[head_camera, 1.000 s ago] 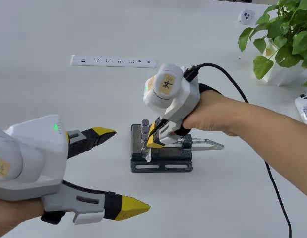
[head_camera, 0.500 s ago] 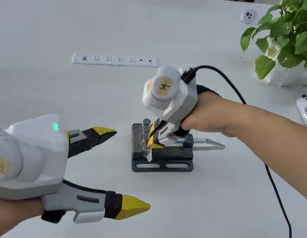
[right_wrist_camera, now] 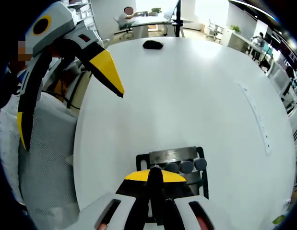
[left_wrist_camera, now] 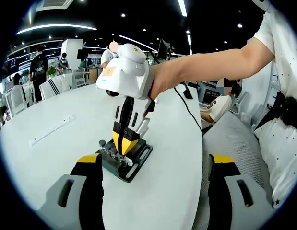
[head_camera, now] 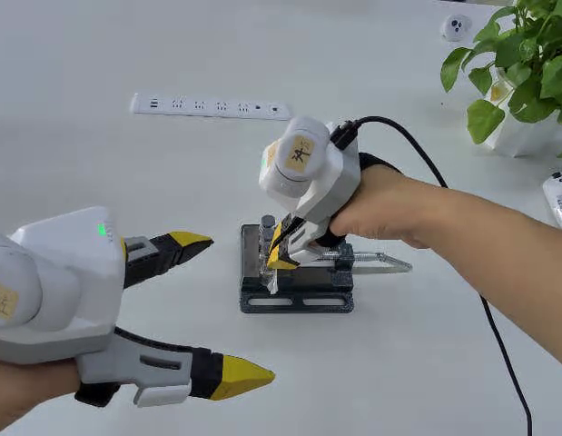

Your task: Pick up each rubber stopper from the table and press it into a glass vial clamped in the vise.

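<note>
A small dark vise stands mid-table and clamps a row of glass vials. Grey rubber stoppers cap three of them, and one capped vial shows at the far end of the row. My right gripper points down onto the near end of the row. Its jaws are shut on a dark rubber stopper over a clear vial. My left gripper hovers open to the left of the vise with nothing between its jaws. In the left gripper view the right gripper stands over the vise.
A white power strip lies at the back. A potted plant and a white controller sit at the right edge. A black cable trails from the right gripper. The vise handle sticks out to the right.
</note>
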{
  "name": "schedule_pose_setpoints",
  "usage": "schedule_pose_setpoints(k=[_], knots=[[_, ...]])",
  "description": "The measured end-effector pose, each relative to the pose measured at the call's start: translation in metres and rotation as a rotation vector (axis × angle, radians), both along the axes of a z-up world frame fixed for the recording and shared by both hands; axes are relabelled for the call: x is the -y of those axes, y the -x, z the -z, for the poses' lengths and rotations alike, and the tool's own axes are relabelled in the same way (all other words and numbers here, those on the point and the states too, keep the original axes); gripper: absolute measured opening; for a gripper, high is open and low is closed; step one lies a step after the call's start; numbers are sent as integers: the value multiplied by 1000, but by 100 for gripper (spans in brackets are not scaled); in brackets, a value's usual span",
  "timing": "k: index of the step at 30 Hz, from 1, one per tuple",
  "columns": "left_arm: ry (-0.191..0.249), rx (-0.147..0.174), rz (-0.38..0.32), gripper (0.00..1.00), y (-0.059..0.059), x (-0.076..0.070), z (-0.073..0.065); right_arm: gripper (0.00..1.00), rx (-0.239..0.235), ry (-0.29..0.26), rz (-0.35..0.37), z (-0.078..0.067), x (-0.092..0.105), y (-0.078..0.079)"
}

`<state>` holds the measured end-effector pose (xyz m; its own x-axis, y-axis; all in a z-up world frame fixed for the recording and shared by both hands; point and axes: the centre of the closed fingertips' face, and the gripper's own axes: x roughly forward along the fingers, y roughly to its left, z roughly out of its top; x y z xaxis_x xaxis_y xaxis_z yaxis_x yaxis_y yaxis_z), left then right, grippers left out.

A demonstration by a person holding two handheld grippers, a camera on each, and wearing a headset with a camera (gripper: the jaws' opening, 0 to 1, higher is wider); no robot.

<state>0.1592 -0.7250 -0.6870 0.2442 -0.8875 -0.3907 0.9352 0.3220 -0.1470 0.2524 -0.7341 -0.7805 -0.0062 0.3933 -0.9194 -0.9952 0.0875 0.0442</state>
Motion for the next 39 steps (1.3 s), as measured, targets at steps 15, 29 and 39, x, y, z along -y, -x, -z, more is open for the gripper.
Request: schedule_pose_setpoints(k=[15,29,39], knots=[[-6,1,-1,91,-2,-3,2,2,-5,68,-49,1,0,-2],[9,2,-12,91,-5,-4,1,2,-9,145,-75,3,-1,-2],[17,1,-16,90,-7,-6,1,1,-18,175,-71,4,-3,-2]])
